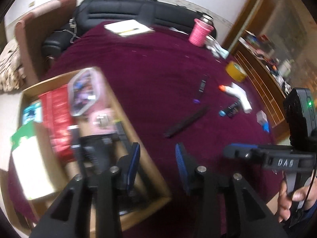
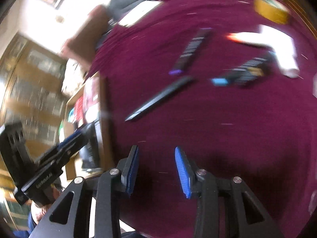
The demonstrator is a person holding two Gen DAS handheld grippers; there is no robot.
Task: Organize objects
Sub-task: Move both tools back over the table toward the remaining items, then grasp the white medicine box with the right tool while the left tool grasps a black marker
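Observation:
My left gripper (image 1: 157, 158) hangs open and empty over the right wall of a cardboard box (image 1: 122, 111). The box holds a red packet (image 1: 57, 119), a pink pouch (image 1: 87, 91) and dark items. My right gripper (image 2: 156, 164), blue pads apart, is open with nothing in it above the maroon cloth (image 2: 218, 138). It also shows at the right of the left wrist view (image 1: 227, 151). On the cloth ahead lie a black comb (image 1: 186, 122) (image 2: 160, 97), a purple-capped black tube (image 1: 201, 91) (image 2: 190, 49), a blue-capped black tube (image 1: 230, 109) (image 2: 241, 73) and a white bottle (image 1: 240, 96) (image 2: 275, 43).
A yellow tape roll (image 1: 235, 71), a pink cup (image 1: 199, 32) and a notepad (image 1: 128, 27) sit farther back on the cloth. A black sofa (image 1: 122, 10) lies behind, with wooden shelves (image 1: 263, 75) at the right. A hand (image 1: 287, 200) holds the right gripper. Both views are motion-blurred.

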